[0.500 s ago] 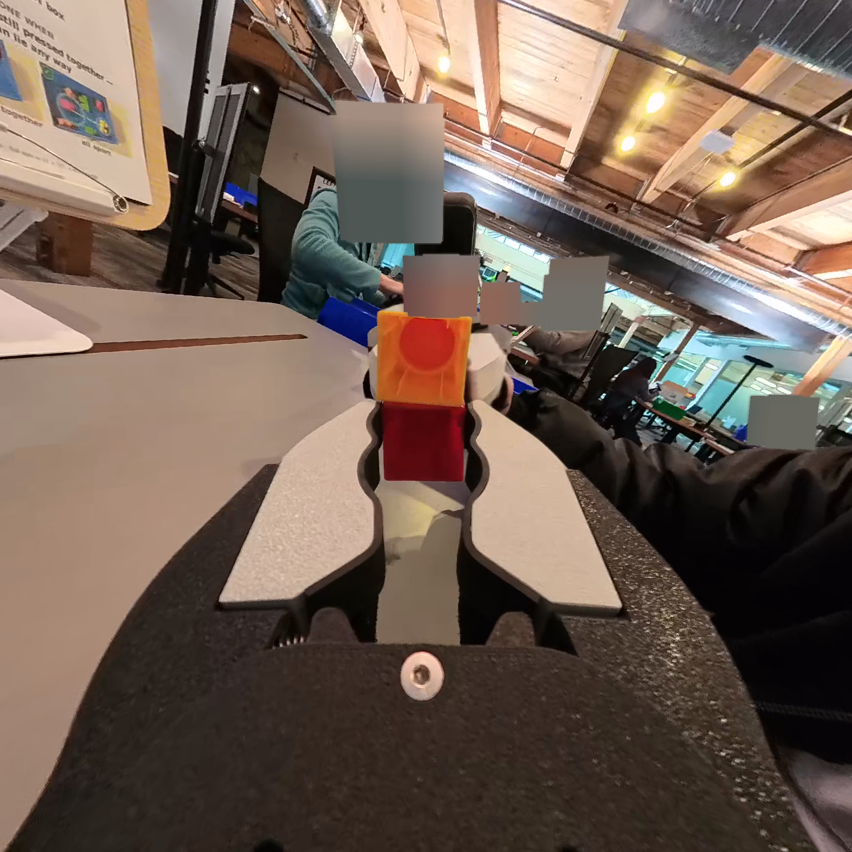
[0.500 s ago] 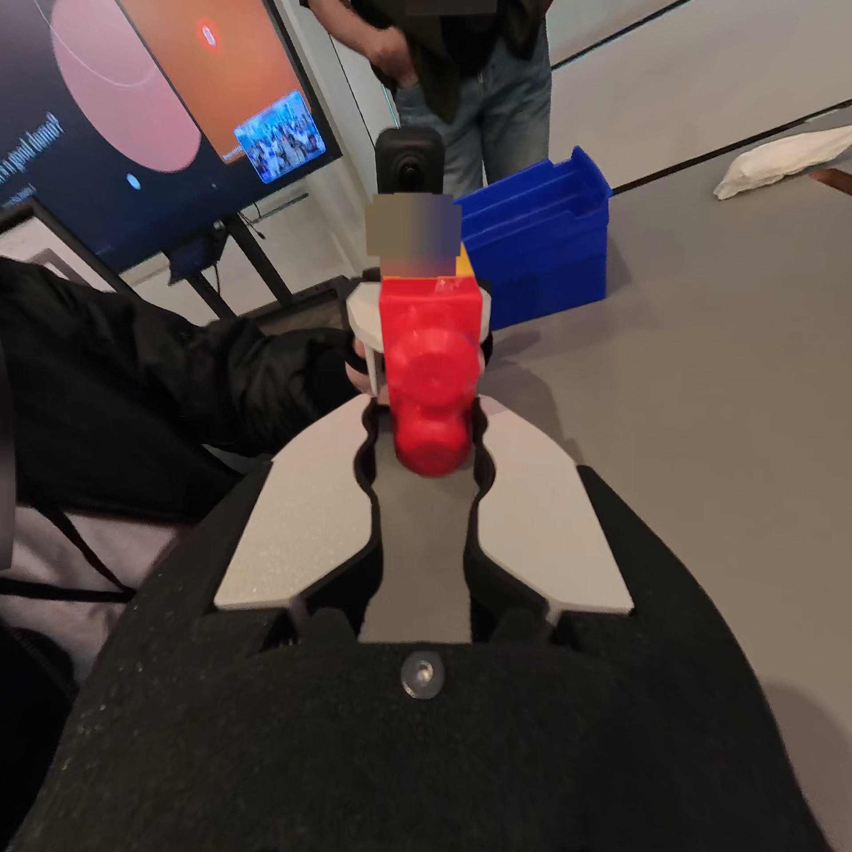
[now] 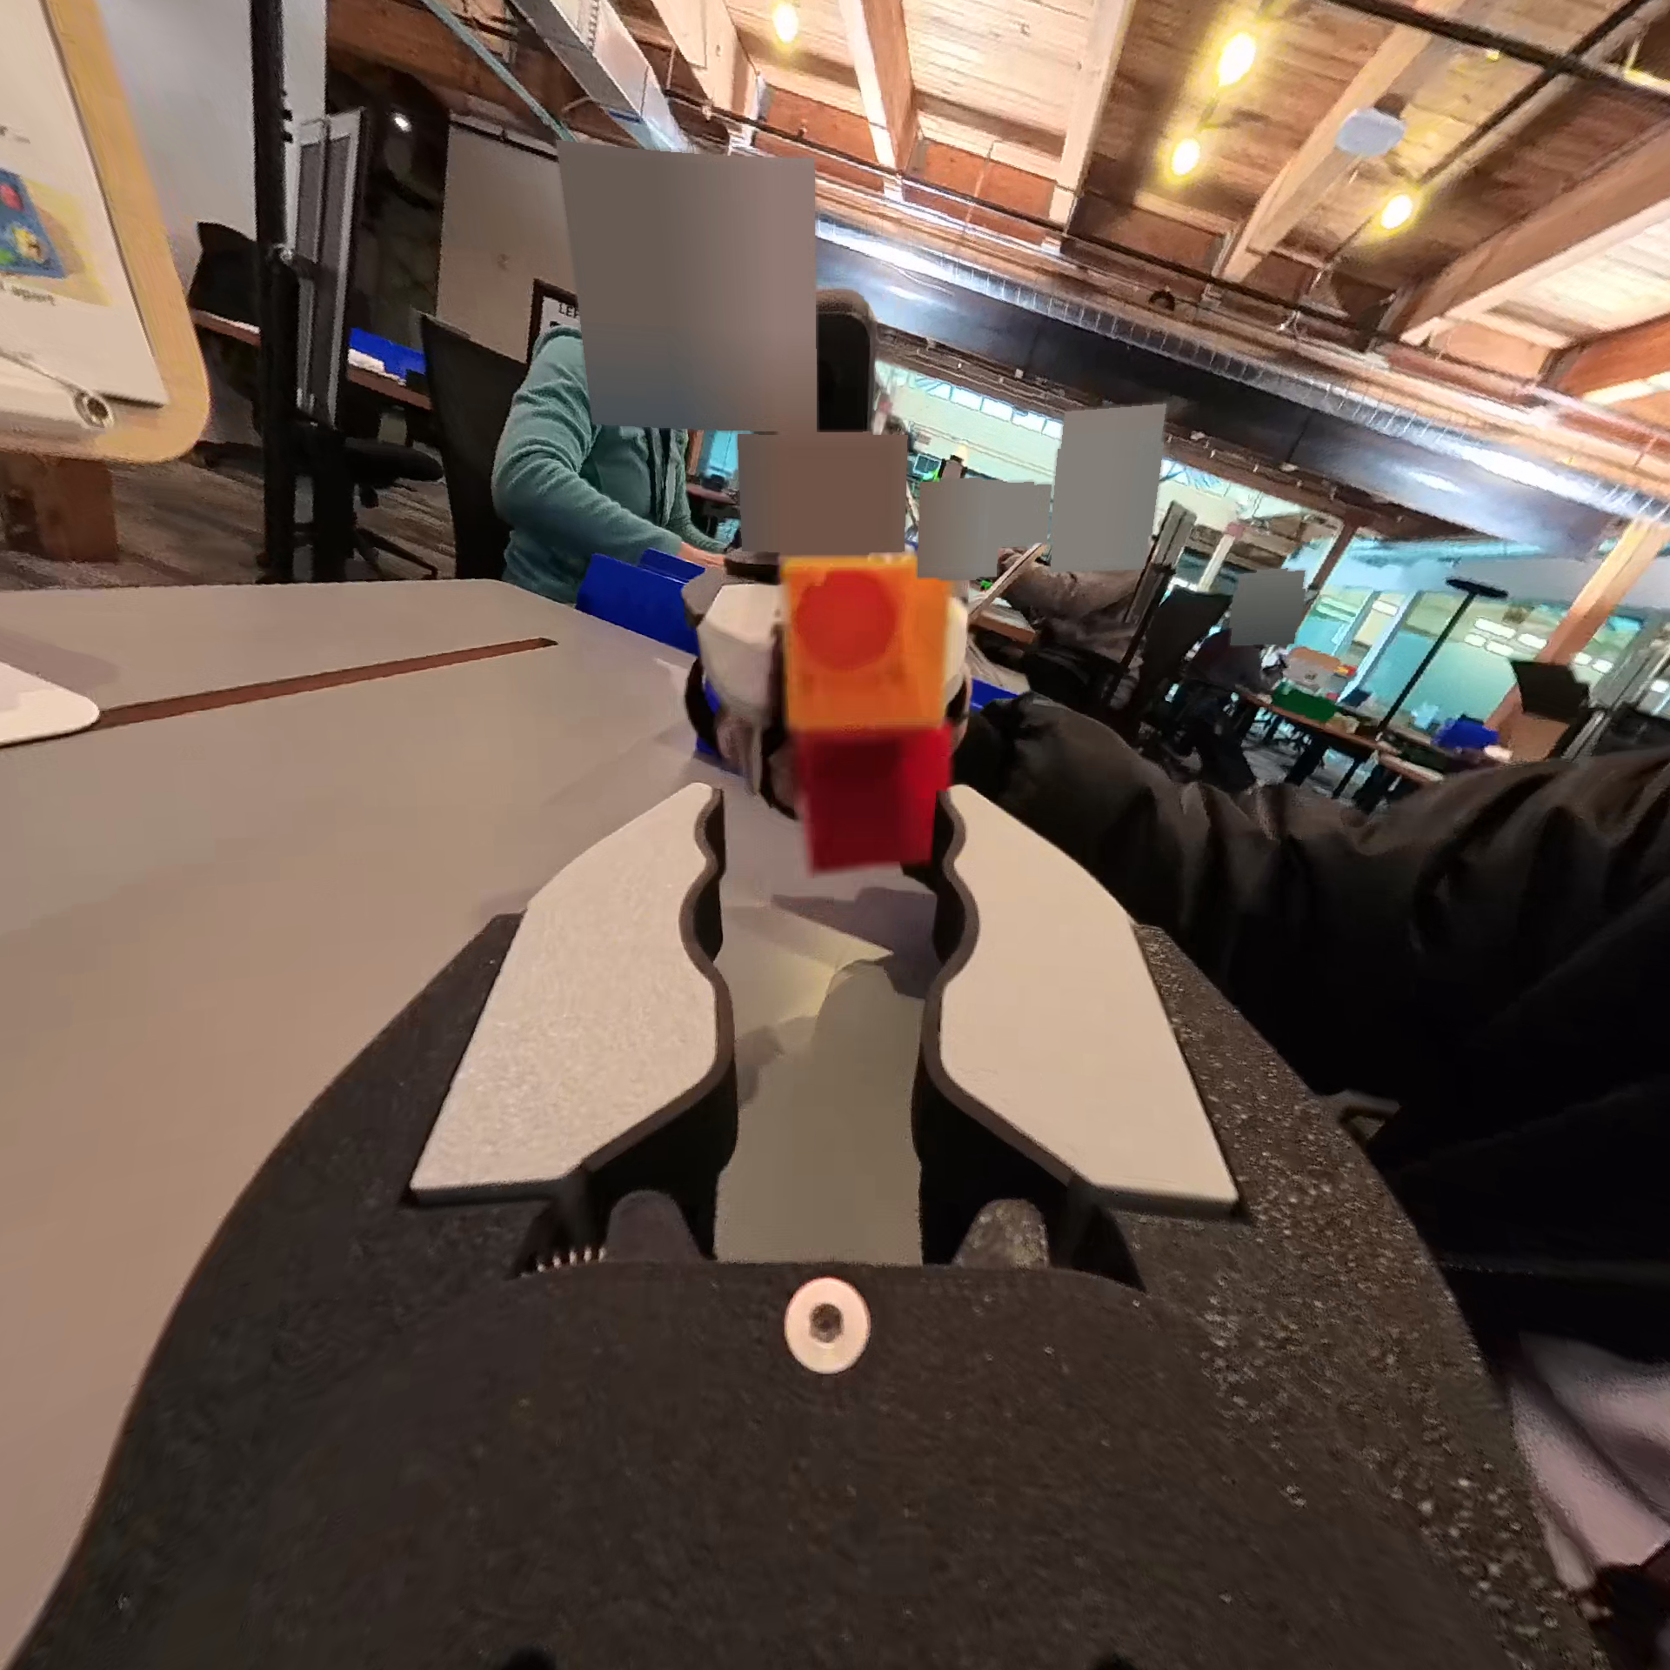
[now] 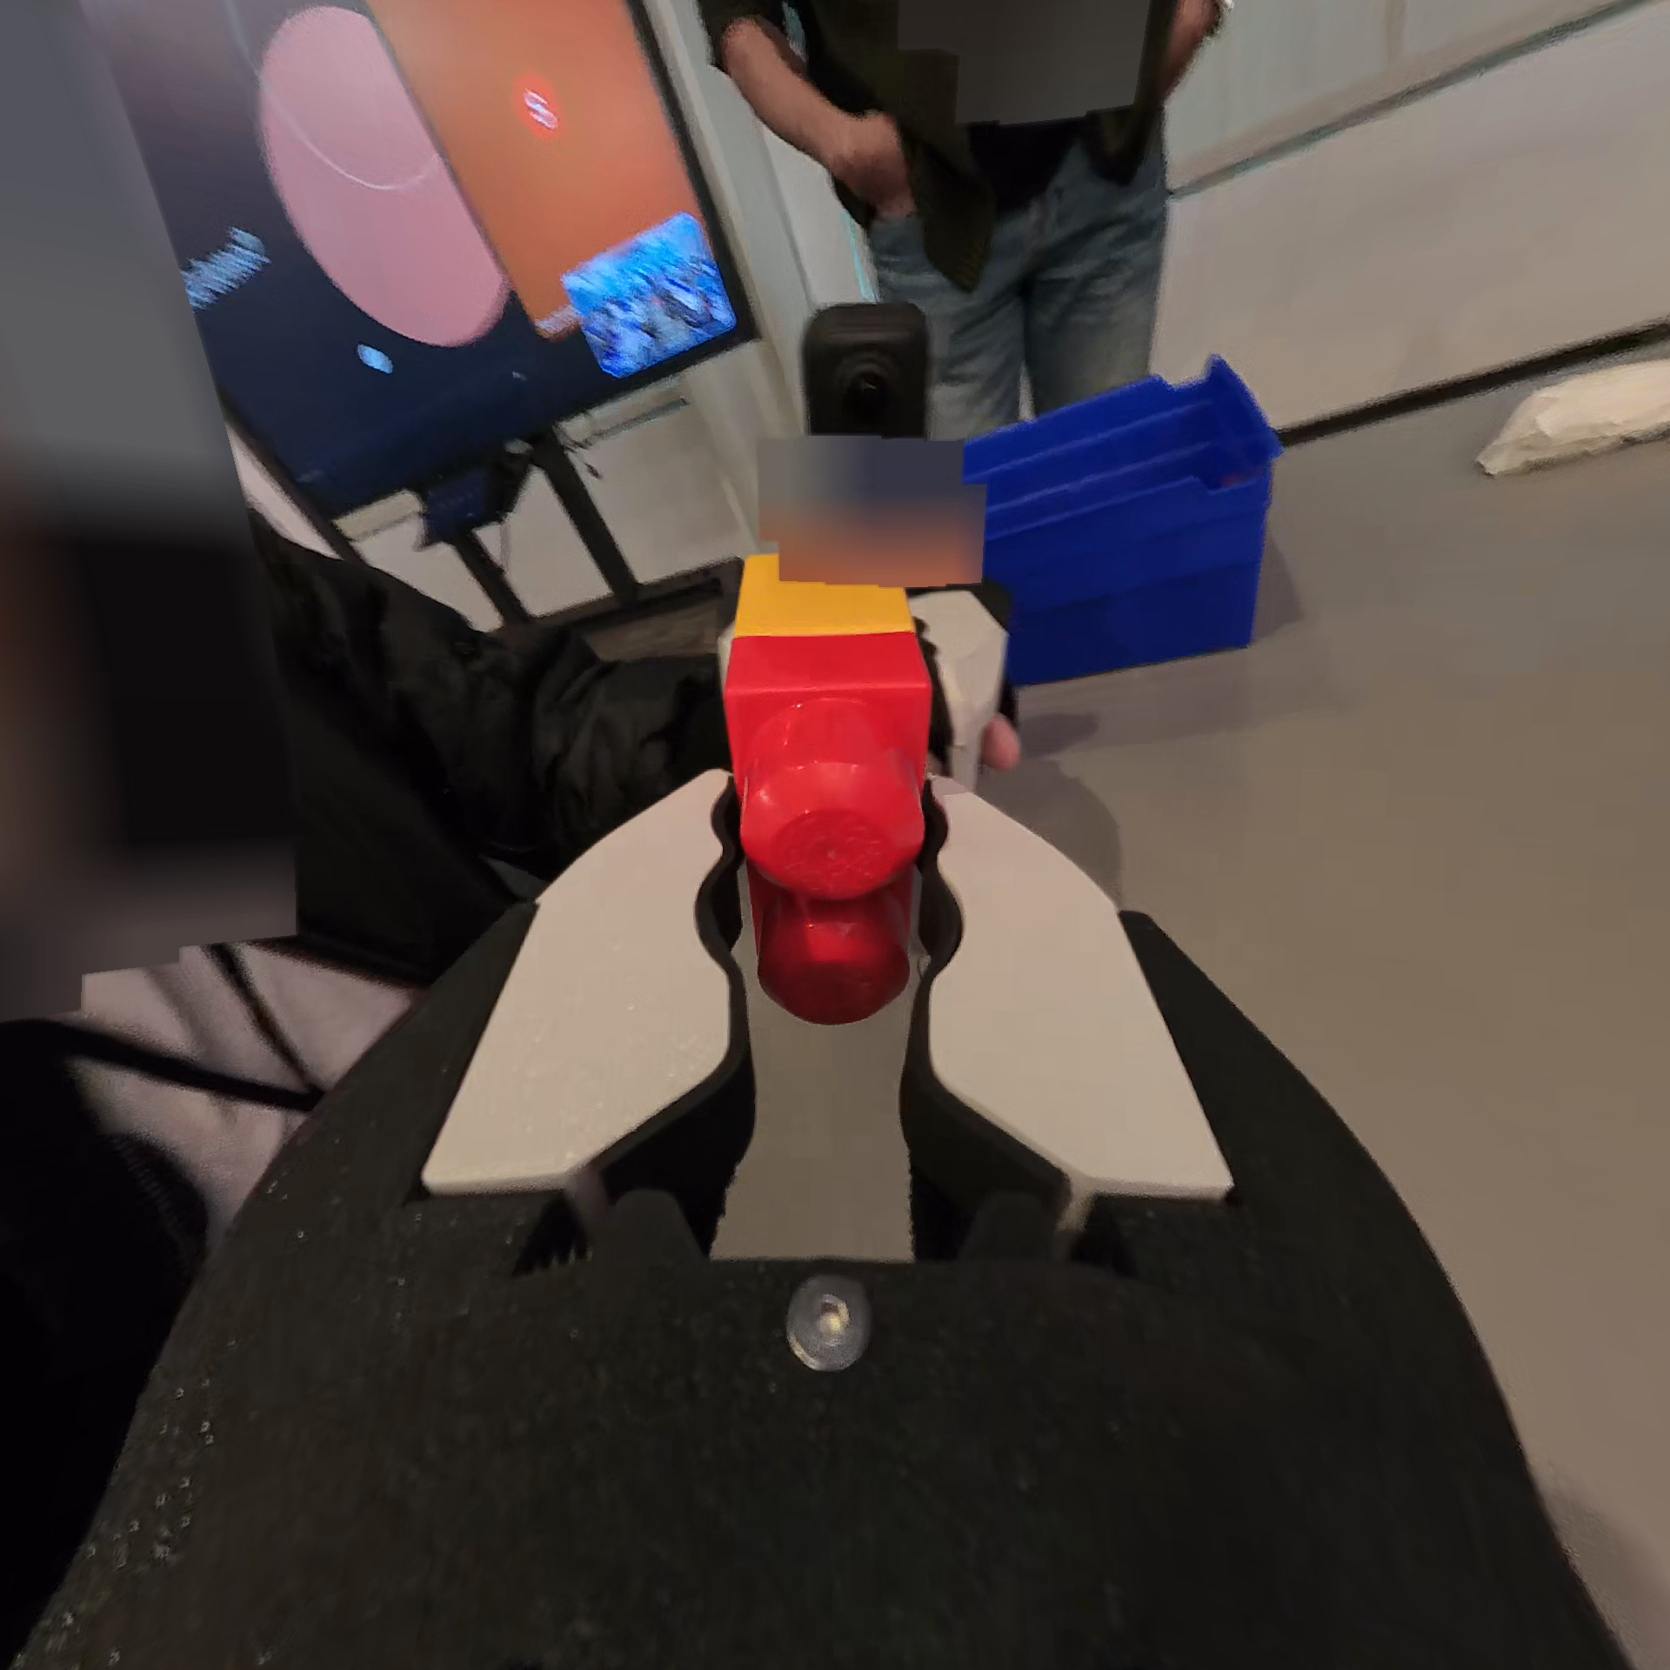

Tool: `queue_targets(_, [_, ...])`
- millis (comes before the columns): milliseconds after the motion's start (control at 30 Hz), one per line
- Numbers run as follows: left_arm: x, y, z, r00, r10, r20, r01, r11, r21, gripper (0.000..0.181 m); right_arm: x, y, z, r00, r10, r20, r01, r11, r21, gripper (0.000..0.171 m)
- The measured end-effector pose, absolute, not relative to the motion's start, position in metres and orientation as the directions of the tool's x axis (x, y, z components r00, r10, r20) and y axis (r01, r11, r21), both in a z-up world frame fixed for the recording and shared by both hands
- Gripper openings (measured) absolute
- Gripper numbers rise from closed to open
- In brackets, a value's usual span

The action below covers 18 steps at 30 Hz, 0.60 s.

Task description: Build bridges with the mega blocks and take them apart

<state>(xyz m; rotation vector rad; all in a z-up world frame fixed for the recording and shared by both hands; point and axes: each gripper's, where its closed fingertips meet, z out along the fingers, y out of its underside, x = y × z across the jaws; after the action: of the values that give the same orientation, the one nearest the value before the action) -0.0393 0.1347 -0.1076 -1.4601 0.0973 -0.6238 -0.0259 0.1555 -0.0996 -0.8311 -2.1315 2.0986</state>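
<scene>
The right tongs (image 4: 827, 786) are clamping the red mega block (image 4: 827, 714) between their tips, its round studs facing back along the fingers. An orange block (image 4: 813, 614) is sitting pressed against its far upper edge. The left tongs (image 3: 831, 795) are standing open, holding nothing. The same red block is hanging just past their tips, nearer the right-hand finger and clear of the other. Both tongs are hovering above the grey desk (image 3: 271, 813). A blue bin (image 4: 1130, 542) is resting beyond the right tongs, to their right. A screen (image 4: 452, 181) is glowing off to their left, its writing too blurred to read. A printed poster (image 3: 54, 226) is hanging far left of the left tongs.
</scene>
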Motion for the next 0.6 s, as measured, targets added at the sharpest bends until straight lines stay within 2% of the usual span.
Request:
queue_targets(100, [-0.034, 0.131, -0.104, 0.858, -0.451, 0.247, 0.271, -0.012, -0.963, 0.041, -0.003, 0.165, -0.077, -0.897, 0.258, -0.360, 0.329, -0.156, -0.931, 0.036])
queue_targets(167, [-0.031, 0.129, -0.101, 0.857, -0.457, 0.239, 0.266, -0.006, -0.964, 0.041, -0.001, 0.173, -0.079, -0.886, 0.300, -0.354, 0.326, -0.141, -0.935, 0.035])
queue_targets(267, [-0.036, 0.130, -0.105, 0.866, -0.436, 0.245, 0.264, -0.019, -0.964, 0.042, -0.006, 0.182, -0.099, -0.821, 0.499, -0.277, 0.357, 0.070, -0.931, 0.035])
queue_targets(333, [-0.039, 0.133, -0.110, 0.862, -0.427, 0.274, 0.286, -0.038, -0.958, 0.041, 0.004, 0.185, -0.096, -0.807, 0.556, -0.198, 0.372, 0.220, -0.902, 0.036])
queue_targets(500, [-0.035, 0.136, -0.116, 0.844, -0.442, 0.303, 0.308, -0.063, -0.949, 0.040, 0.039, 0.221, -0.070, -0.750, 0.662, 0.005, 0.461, 0.528, -0.713, 0.036])
queue_targets(600, [-0.032, 0.137, -0.119, 0.844, -0.447, 0.296, 0.298, -0.068, -0.952, 0.038, 0.081, 0.264, -0.055, -0.719, 0.689, 0.094, 0.552, 0.647, -0.527, 0.036])
